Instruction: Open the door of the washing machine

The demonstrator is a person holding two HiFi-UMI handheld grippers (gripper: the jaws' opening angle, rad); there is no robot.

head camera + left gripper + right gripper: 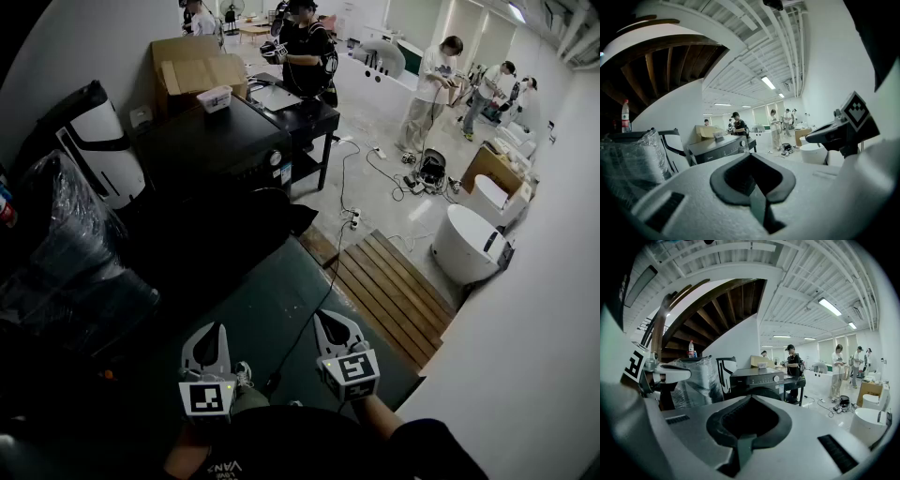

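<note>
The black washing machine [217, 148] stands a few steps ahead, with its control panel and knob [275, 158] facing me and its round dark door [274, 204] closed below. It also appears in the left gripper view [719, 146] and in the right gripper view [757, 378], where the top of the door [762, 392] shows. My left gripper [215, 336] and right gripper [334, 326] hang side by side near my body, well short of the machine. Both are shut with nothing between the jaws. The left gripper's jaws [751, 158] and the right gripper's jaws [749, 400] meet at their tips.
A plastic-wrapped bulky item [56, 244] and a white-and-black appliance [94, 150] stand left of the machine. Behind it are a cardboard box [192, 66] and a black table [305, 117]. Wooden slats [389, 291], floor cables [352, 216], white tubs [469, 244] and several people lie to the right.
</note>
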